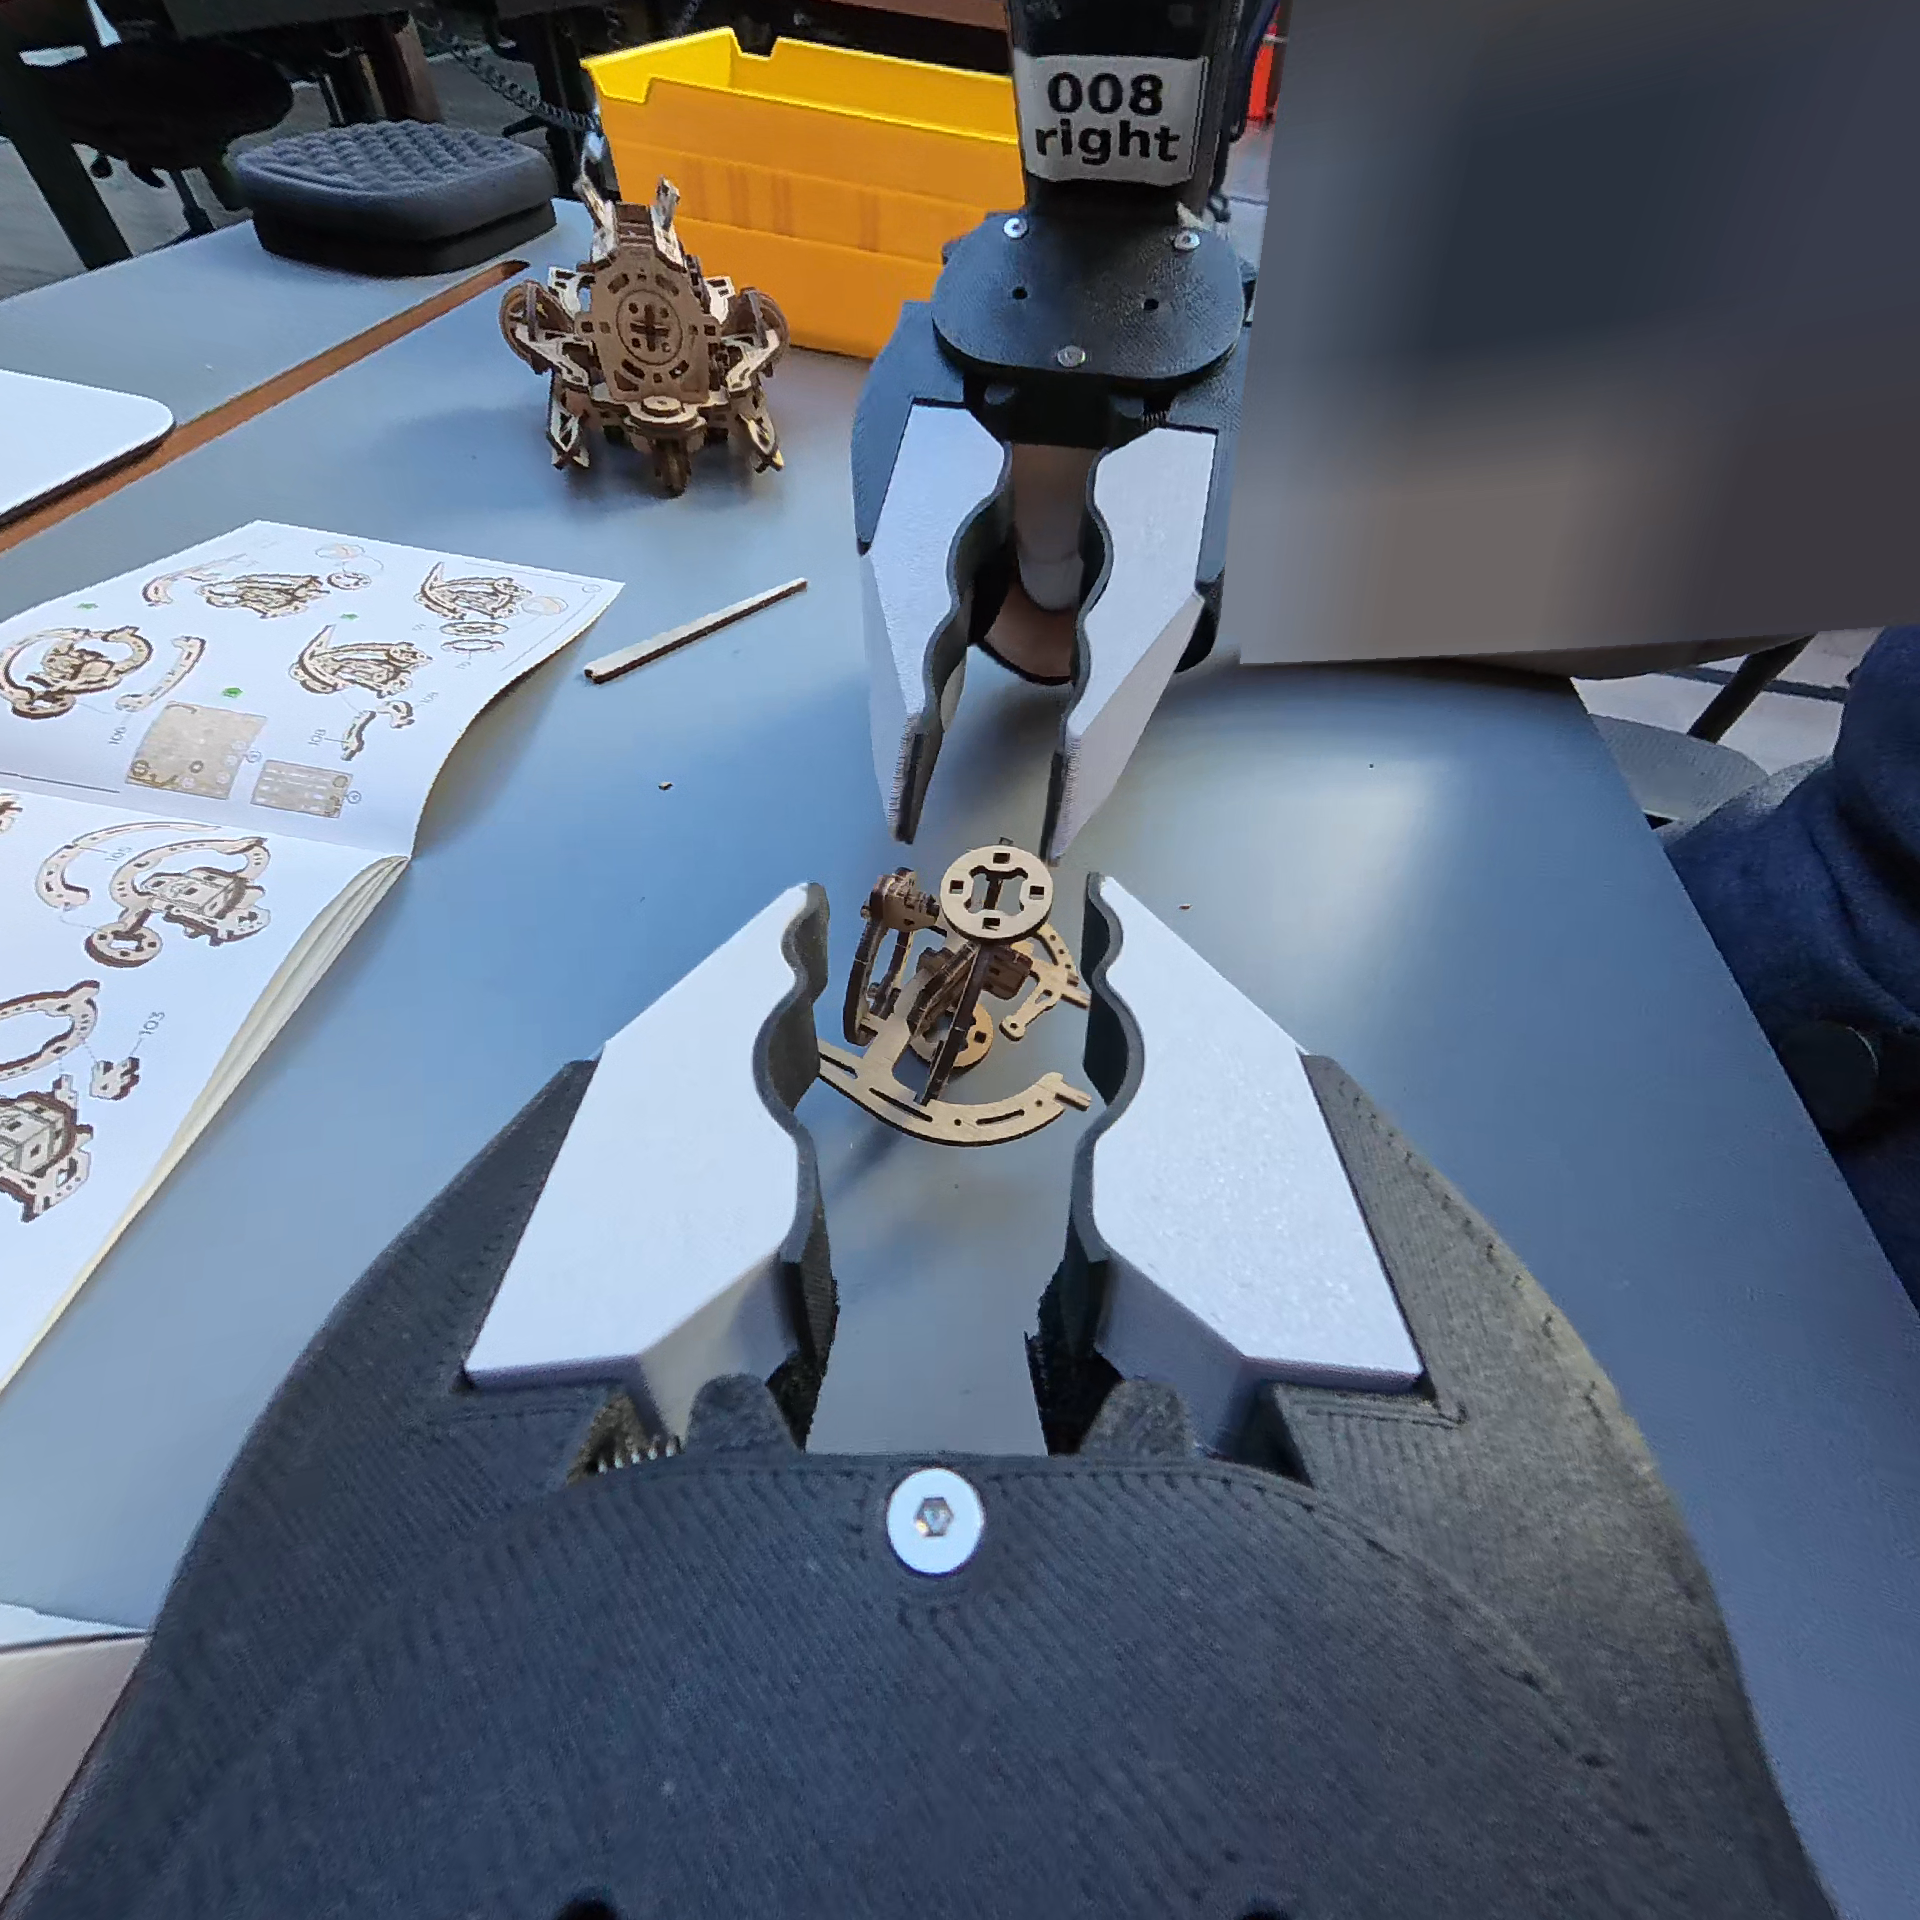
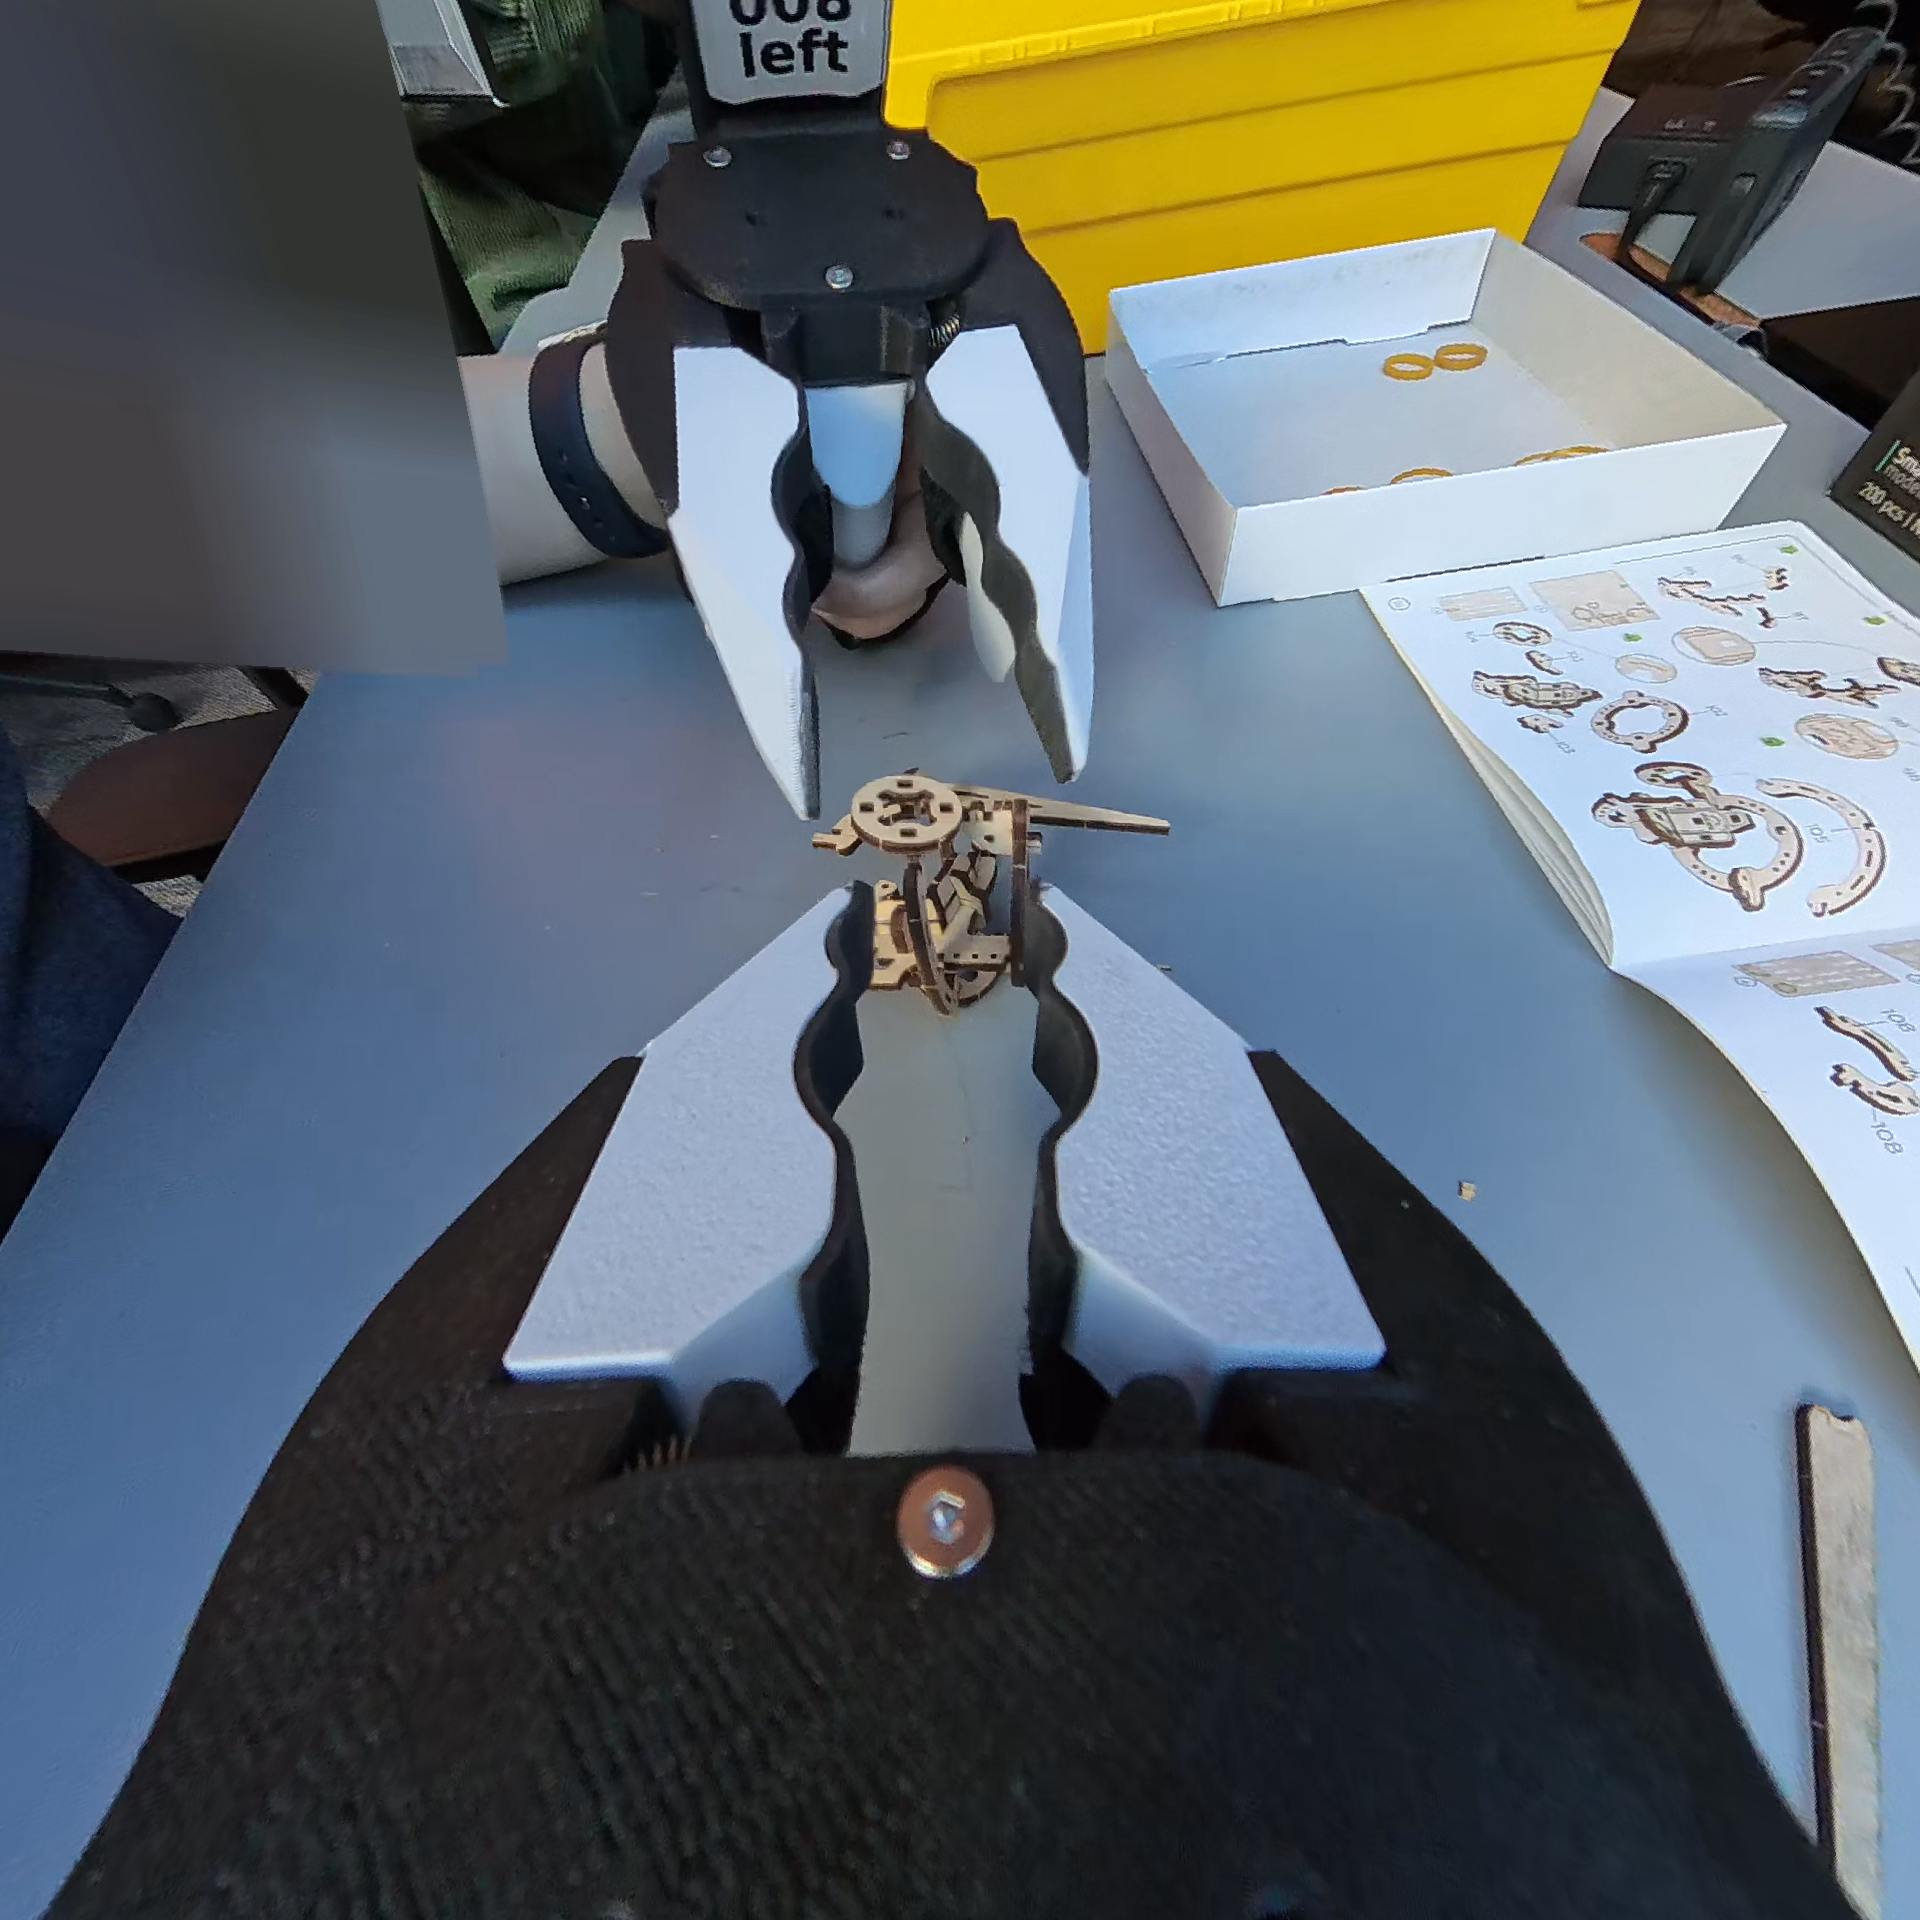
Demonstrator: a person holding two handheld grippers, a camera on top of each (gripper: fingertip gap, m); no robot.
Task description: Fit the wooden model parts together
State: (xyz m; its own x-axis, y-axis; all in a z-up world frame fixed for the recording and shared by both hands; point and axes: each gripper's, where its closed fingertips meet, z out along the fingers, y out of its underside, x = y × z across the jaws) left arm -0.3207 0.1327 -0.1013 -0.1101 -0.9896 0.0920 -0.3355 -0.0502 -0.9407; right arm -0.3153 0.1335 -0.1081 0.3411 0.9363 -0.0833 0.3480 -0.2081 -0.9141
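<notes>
A small wooden sub-assembly [image 1: 951, 1013], a slotted disc on top and a curved arc piece at its side, is held between my two grippers just above the grey table [image 1: 1351, 935]. My right gripper [image 2: 945, 914] is narrowed to its width and grips its lower part [image 2: 940, 951] at the fingertips. That gripper also shows in the left wrist view [image 1: 982, 840], coming in from the far side. My left gripper [image 1: 951, 902] is open, with its fingertips on either side of the sub-assembly and not pressing it. It faces the right wrist camera [image 2: 935, 784].
A finished wooden model [image 1: 644, 343] stands at the back. An open instruction booklet [image 1: 208, 831] [image 2: 1714, 831] lies beside the work spot. A yellow bin [image 1: 810, 187], a white box with small rings [image 2: 1455, 457] and a thin wooden strip [image 1: 696, 629] are nearby. A person's wrist [image 2: 561, 468] is behind the left gripper.
</notes>
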